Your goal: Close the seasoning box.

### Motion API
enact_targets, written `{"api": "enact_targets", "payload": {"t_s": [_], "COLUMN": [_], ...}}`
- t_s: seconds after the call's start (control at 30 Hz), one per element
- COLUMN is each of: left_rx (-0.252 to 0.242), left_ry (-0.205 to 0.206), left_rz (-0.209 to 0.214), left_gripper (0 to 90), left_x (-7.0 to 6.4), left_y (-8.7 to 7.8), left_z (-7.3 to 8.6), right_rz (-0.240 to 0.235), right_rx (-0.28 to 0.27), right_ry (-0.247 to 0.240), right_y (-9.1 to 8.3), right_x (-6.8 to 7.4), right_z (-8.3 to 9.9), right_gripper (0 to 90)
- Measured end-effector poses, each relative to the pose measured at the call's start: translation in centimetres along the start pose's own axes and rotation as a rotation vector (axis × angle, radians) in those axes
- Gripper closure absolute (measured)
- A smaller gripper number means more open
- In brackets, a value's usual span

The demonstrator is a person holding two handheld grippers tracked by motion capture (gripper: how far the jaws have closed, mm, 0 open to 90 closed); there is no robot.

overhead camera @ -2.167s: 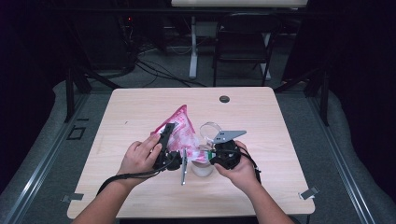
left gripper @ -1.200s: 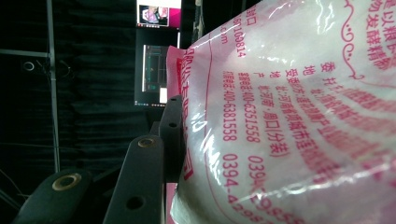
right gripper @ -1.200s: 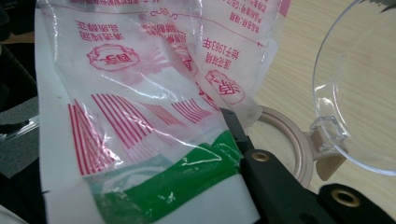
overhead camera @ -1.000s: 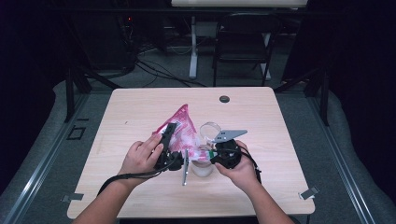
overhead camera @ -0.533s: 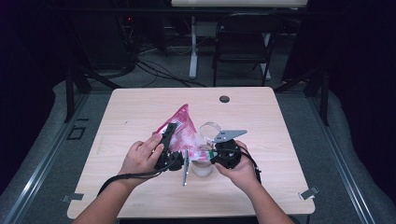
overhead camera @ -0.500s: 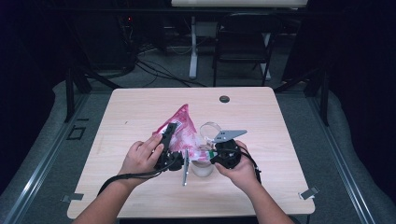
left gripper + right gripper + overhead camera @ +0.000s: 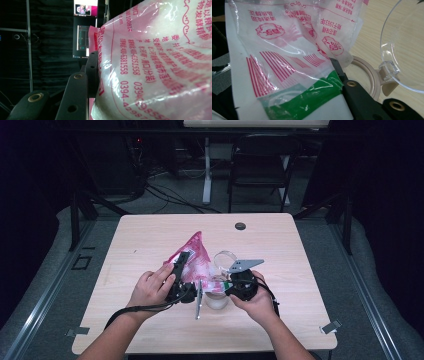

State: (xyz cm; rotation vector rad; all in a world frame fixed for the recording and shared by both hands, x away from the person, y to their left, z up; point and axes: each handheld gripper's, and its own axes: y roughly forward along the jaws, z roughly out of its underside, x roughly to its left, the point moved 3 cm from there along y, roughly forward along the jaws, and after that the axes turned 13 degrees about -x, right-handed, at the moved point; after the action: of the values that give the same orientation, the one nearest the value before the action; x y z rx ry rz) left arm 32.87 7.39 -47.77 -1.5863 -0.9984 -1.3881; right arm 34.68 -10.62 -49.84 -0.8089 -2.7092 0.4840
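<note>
Mid-table, the pink printed plastic bag (image 7: 196, 257) is pinched by the left gripper (image 7: 181, 270) at nine o'clock and the right gripper (image 7: 231, 281) at four o'clock, above the clear hinged-lid jar (image 7: 218, 297).

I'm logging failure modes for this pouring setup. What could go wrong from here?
1. The pink bag is thin, crinkled plastic; it may slip from the left gripper or the right gripper.
2. The white powder could miss the jar, whose mouth sits partly under the bag.
3. The jar's open clear lid might get knocked by the bag.
</note>
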Motion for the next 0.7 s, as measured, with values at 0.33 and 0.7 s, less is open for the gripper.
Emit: {"api": "enact_targets", "payload": {"t_s": [0.33,0.7], "left_rx": [0.000,-0.016], "left_ry": [0.007,0.016], "left_rz": [0.002,-0.004], "left_gripper": [65.2,65.1], "left_x": [0.06,0.22], "left_y": [-0.03,0.03], "left_z": [-0.02,-0.09], "right_rz": [0.003,0.003], "right_rx": [-0.002,-0.004], "right_ry": [0.003,0.004], "right_y": [0.06,0.08], "right_x": [0.01,-0.01], "right_z": [0.04,0.06], "right_gripper": [90.0,90.0]}}
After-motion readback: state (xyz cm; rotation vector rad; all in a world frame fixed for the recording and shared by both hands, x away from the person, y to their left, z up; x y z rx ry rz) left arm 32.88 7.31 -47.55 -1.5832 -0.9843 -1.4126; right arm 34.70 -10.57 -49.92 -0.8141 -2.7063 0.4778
